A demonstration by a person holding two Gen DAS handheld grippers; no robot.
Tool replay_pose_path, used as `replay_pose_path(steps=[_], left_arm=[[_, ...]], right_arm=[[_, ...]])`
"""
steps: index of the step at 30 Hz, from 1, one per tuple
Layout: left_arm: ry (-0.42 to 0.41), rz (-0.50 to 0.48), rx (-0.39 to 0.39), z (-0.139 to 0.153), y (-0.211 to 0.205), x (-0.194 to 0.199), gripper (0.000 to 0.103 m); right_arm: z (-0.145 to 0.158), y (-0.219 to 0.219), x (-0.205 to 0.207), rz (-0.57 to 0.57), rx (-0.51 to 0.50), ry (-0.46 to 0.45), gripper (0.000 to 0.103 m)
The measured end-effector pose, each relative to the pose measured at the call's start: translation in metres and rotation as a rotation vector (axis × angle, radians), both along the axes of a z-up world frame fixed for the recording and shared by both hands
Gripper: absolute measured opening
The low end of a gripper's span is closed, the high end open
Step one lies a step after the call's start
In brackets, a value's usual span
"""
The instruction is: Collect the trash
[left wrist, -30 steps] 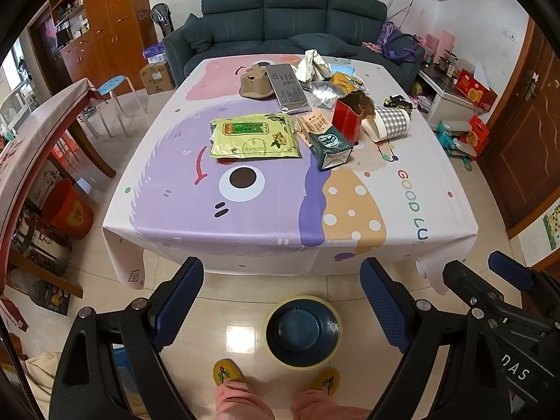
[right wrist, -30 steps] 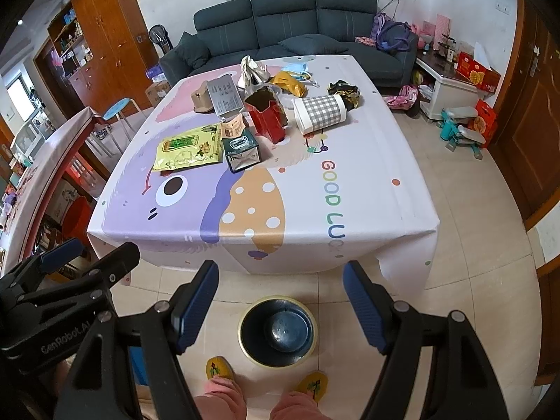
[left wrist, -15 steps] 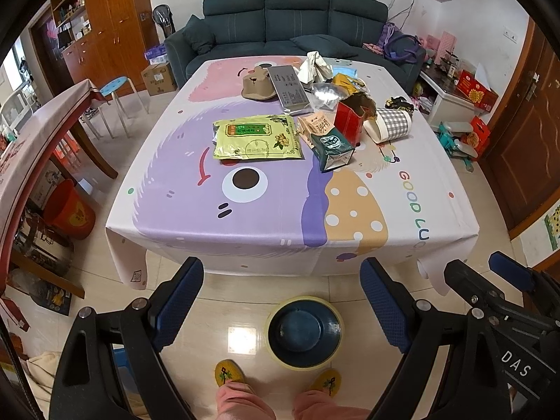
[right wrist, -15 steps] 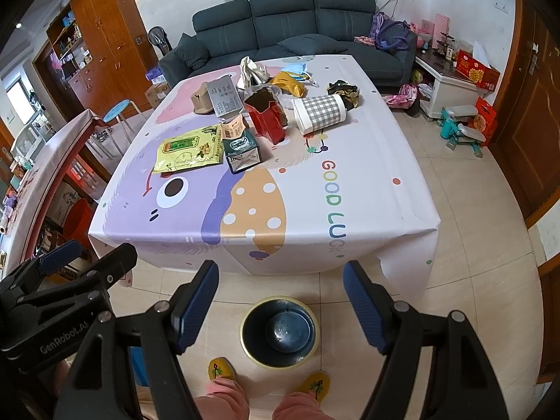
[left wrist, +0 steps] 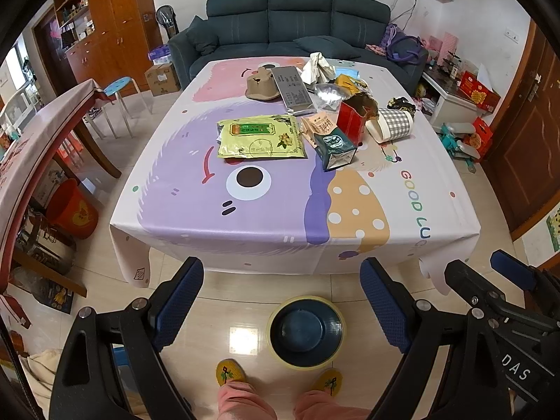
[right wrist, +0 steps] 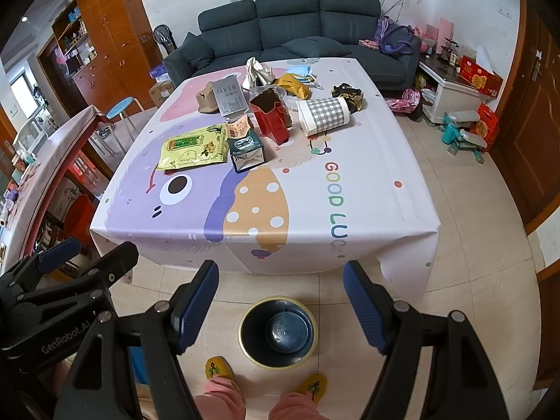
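Observation:
Trash lies scattered on the far half of a table [left wrist: 402,245] [right wrist: 367,217] covered with a cartoon cloth: a yellow-green packet [left wrist: 260,137] [right wrist: 192,147], a dark green carton [left wrist: 334,147] [right wrist: 246,150], a red box [left wrist: 351,121] [right wrist: 273,119], a checked paper cup on its side [left wrist: 393,124] [right wrist: 323,114], a grey flat pack [left wrist: 294,87] and crumpled wrappers. A dark blue bin with a yellow rim [left wrist: 305,330] [right wrist: 277,330] stands on the floor before the table. My left gripper [left wrist: 281,297] and right gripper [right wrist: 280,295] hang open and empty above the bin, short of the table.
The person's feet in yellow slippers [left wrist: 229,372] stand just behind the bin. A second table [left wrist: 38,133] and a red bucket [left wrist: 71,208] are at the left. A dark sofa [left wrist: 297,17] stands beyond the table, a stool [left wrist: 120,85] at far left, toys and boxes at right.

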State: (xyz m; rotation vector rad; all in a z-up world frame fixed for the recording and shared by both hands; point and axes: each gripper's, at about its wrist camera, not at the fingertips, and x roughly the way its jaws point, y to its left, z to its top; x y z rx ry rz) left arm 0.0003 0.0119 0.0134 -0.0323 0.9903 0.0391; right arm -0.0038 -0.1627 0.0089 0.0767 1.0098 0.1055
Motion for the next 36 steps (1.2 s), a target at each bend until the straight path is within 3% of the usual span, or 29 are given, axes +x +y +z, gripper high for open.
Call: replay_pose_path(steps=[21,36], left_arm=[[-0.007,0.006,0.002,-0.001,0.0,-0.003,0.09],[-0.047,0.099,0.008,0.011,0.012,-0.007,0.09]], right_arm=[[0.0,0.001,-0.004,0.001,0.006,0.001,0.074],[0.009,-0.003,0.005,0.045,0.033,-0.036,0.074]])
